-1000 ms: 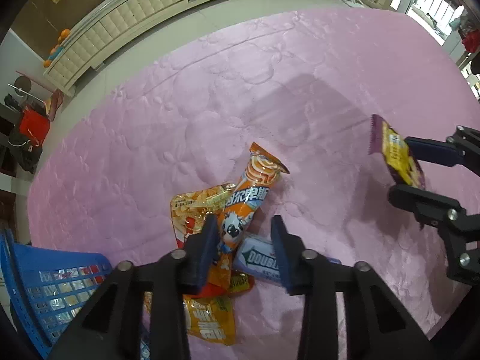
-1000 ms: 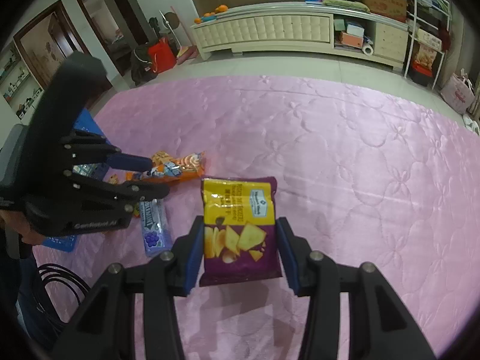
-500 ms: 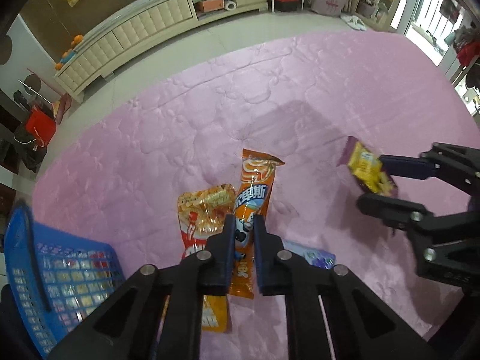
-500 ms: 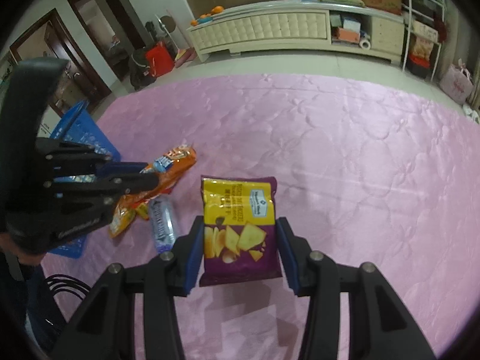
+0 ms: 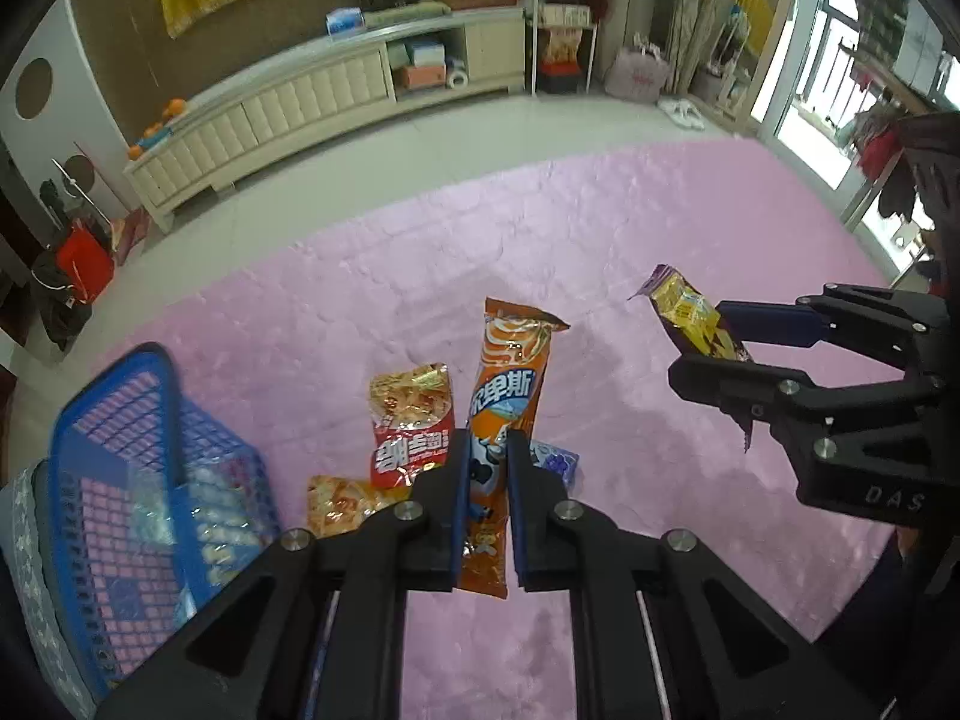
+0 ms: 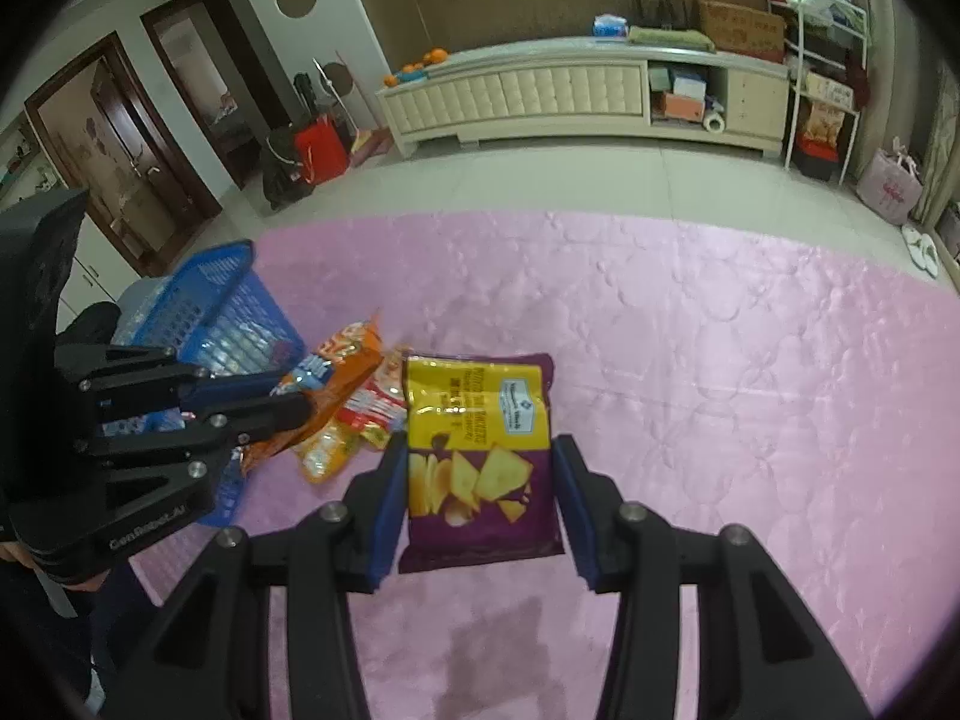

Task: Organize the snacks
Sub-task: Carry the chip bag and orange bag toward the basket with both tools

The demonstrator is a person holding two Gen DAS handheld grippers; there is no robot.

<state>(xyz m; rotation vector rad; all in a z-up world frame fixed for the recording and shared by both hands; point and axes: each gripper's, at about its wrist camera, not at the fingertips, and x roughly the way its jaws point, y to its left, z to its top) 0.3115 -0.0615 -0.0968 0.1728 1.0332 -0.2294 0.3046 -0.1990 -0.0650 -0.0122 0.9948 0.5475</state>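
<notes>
Snacks are the matter here, and on the far left stands where they look bound to go: the blue plastic mesh basket [image 5: 120, 480], at the left edge of the pink quilted mat [image 5: 600, 240], with some wrapped packets already inside it. Just right of the basket a small heap lies on the mat: a red and gold foil snack packet [image 5: 411, 420], an orange crinkled packet [image 5: 342, 501] below it, and a blue and white gum pack [image 5: 555, 459] peeping out beside the left gripper [image 5: 487, 480]. That gripper's fingers [image 5: 459, 480] are pressed onto the long orange wafer-stick wrapper [image 5: 507, 384], pinching it low on its length so most of it stands out ahead, clear of the heap. To carry it well, I would keep the squeeze steady, since the slick film could slide, swing left over the basket rim, and let go only once the long end is inside, not hanging across the wall. Further right, the right gripper [image 6: 477, 480] holds the yellow and purple chip bag [image 6: 480, 438] above the mat, fingers [image 6: 387, 498] closed against its two side edges; a puffy bag wants a light grip, and it should wait until the left gripper has left the basket.
</notes>
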